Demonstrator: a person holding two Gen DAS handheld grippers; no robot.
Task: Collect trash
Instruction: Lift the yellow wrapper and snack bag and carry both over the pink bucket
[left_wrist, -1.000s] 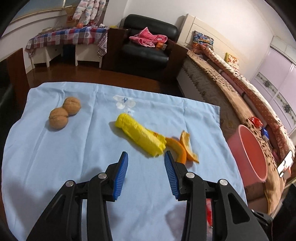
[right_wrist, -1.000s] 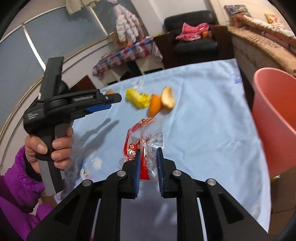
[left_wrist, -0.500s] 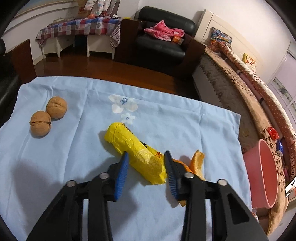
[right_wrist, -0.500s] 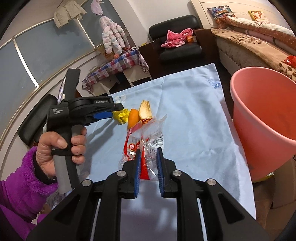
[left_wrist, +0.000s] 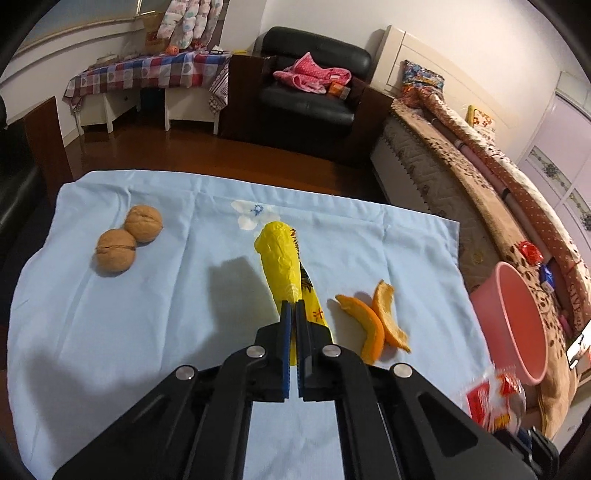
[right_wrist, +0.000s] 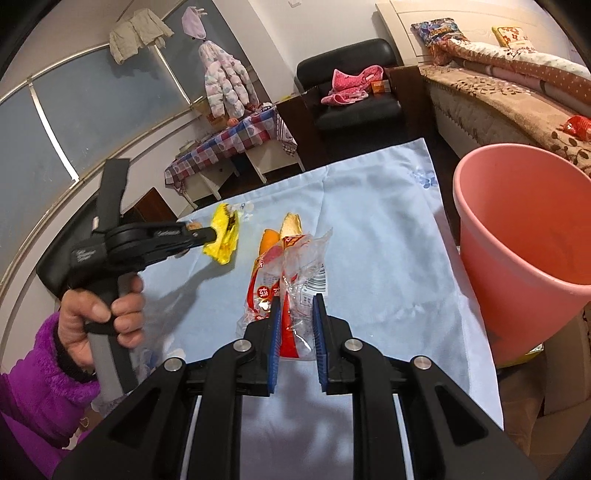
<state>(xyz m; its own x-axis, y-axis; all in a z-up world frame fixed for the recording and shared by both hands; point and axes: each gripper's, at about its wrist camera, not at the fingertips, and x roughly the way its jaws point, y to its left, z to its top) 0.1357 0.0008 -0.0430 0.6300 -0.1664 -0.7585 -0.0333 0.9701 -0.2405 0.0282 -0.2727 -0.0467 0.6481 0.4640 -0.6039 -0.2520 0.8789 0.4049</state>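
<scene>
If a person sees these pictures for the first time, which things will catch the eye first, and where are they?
First comes the bright yellow wrapper in the middle of the light blue cloth, pinched at its near end by the left gripper. Next, the big pink bucket beside the cloth's right edge, with the right gripper shut on a clear and red plastic bag close to it.

A black leather armchair (left_wrist: 310, 88) stands on dark wood floor (left_wrist: 155, 147), a checked-cloth table (left_wrist: 147, 74) to its left, bed (left_wrist: 461, 155) right.
</scene>
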